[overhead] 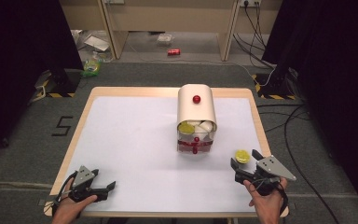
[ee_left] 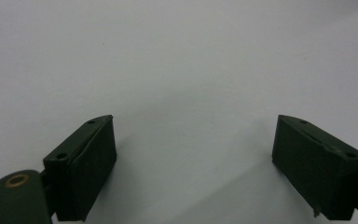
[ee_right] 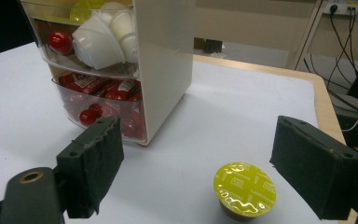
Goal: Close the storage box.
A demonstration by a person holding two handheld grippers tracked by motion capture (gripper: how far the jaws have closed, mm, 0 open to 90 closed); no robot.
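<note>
A small round coffee capsule with a shiny yellow-green foil lid (ee_right: 245, 189) is seen standing upright on the white tabletop (overhead: 135, 140), between the spread fingers of the right gripper (overhead: 247, 161) but not touched by either of them. From the centre of the tabletop in the high view, the capsule (overhead: 242, 156) lies at about four o'clock, near the right edge. The cream, round-topped capsule dispenser with clear plastic drawers (overhead: 196, 119) stands at about one o'clock, well apart from the capsule. Its upper drawer (ee_right: 91, 39) is seen pulled out and loaded with white capsules and another yellow-green one; the lower drawer (ee_right: 107, 105) is stocked with red capsules.

The fingers of the right gripper are held wide, with nothing gripped. The left gripper (overhead: 98, 183) is kept at about seven o'clock, low over bare tabletop, its fingers (ee_left: 81, 163) also wide and empty.

The work is judged to be in its middle: the capsule is either just set down or about to be picked up, and which cannot be told. If it is bound for the dispenser, the grasp, the carry and the placing in the upper drawer are all left.
</note>
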